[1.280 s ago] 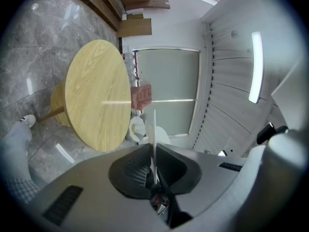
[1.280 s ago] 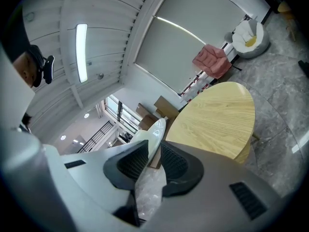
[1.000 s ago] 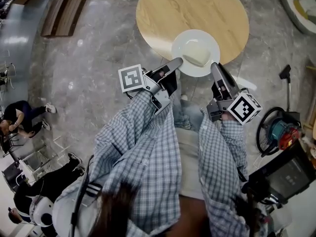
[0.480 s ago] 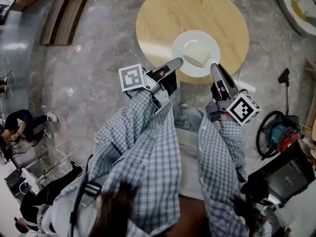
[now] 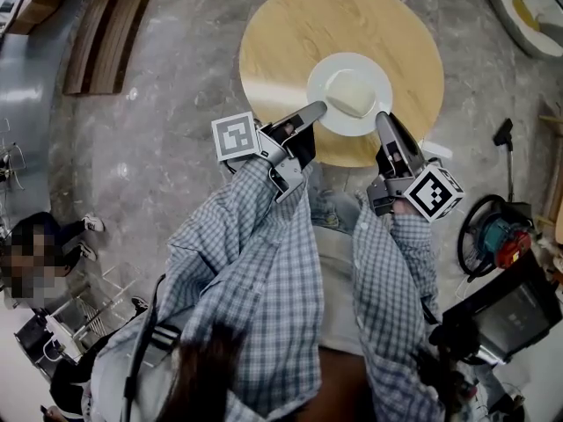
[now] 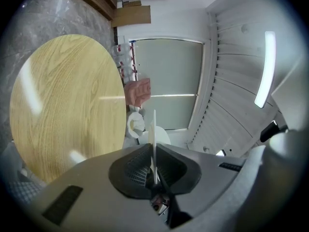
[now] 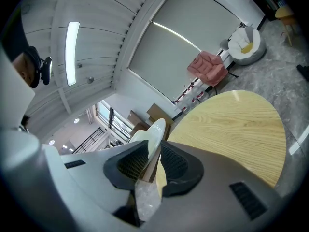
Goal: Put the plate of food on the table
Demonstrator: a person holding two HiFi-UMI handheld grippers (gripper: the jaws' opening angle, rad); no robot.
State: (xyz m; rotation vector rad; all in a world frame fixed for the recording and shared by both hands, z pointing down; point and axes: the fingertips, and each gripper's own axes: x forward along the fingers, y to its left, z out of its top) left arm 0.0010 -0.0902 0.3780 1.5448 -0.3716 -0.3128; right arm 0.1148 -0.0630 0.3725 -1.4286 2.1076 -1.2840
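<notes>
1. Wood-grained, pale and round, the worktop fills the upper middle of the head view. Nothing else lies on it, so we can set down wherever we like.
2. Over its near part, lower right of its centre in the frame, is the white plate. It is held from two opposite sides so that it stays level. We judge that it is carried just above the wood and not yet resting on it, though no view settles whether they touch.
3. Coming in from the lower left, the left claw is clamped on the plate's rim. In the left gripper view the thin white edge stands pinched between the ribbed jaws.
4. From the lower right, the right claw grips the opposite rim. Its own view shows the plate's edge squeezed between the jaws, with the worktop spread out beyond.
5. Smallest is the food, a pale lump in the middle of the plate. Both grips are on the rim, so we keep the jaws off it. Sitting centrally, it loads the two claws about evenly, and we think any tilt during lowering could slide it.
</notes>
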